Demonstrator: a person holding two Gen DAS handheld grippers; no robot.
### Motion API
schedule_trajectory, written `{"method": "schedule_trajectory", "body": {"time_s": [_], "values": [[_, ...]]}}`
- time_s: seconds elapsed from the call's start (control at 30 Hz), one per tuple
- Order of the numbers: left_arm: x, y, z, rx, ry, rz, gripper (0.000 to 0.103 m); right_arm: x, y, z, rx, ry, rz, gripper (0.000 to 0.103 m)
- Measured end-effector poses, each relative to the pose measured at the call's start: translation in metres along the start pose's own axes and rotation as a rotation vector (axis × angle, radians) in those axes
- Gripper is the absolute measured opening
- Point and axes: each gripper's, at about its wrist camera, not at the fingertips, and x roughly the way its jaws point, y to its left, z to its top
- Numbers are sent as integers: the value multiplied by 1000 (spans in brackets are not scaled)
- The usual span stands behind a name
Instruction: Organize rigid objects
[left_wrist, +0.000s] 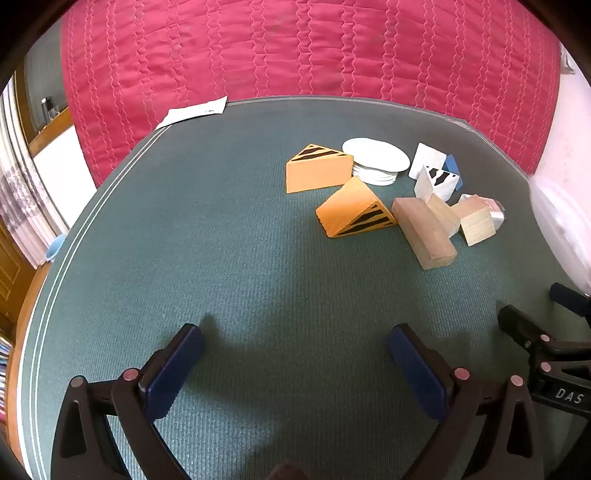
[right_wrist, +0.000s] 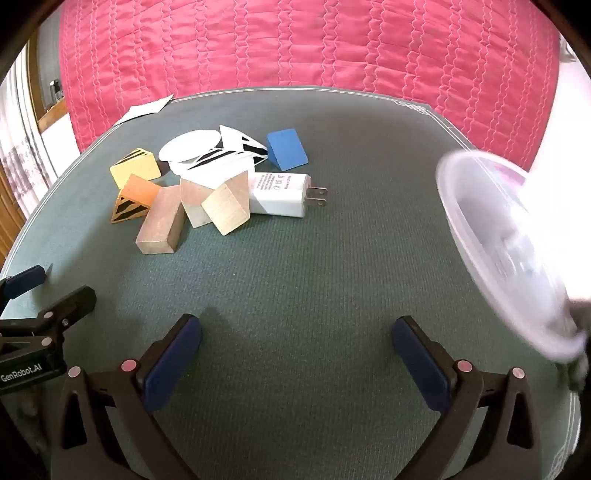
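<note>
A heap of small rigid things lies on the green mat (left_wrist: 221, 240): two orange striped wedges (left_wrist: 317, 171) (left_wrist: 351, 212), a stack of white discs (left_wrist: 376, 158), a white striped wedge (left_wrist: 437, 181), a blue wedge (right_wrist: 287, 149), a long wooden block (left_wrist: 424, 232), smaller wooden blocks (right_wrist: 225, 206) and a white plug charger (right_wrist: 280, 194). My left gripper (left_wrist: 295, 350) hangs open over bare mat, near side and left of the heap. My right gripper (right_wrist: 297, 347) is open too, in front and right of the heap, nothing between its fingers.
A clear plastic container (right_wrist: 517, 240), blurred, sits at the right edge of the mat (right_wrist: 332, 258). A sheet of white paper (left_wrist: 195, 110) lies at the far left corner. A red quilt (left_wrist: 295, 48) rises behind the table. Each gripper shows at the other view's edge.
</note>
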Motion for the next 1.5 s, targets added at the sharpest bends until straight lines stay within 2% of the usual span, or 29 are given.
{"method": "schedule_trajectory", "body": {"time_s": [1.1,1.5], "values": [[2,2,2,-1,5,10,103,-1,-1,-1,1,4,2,103],[3,4,2,-5,6,12,103,0,-4,2,-23,19,36,103]]}}
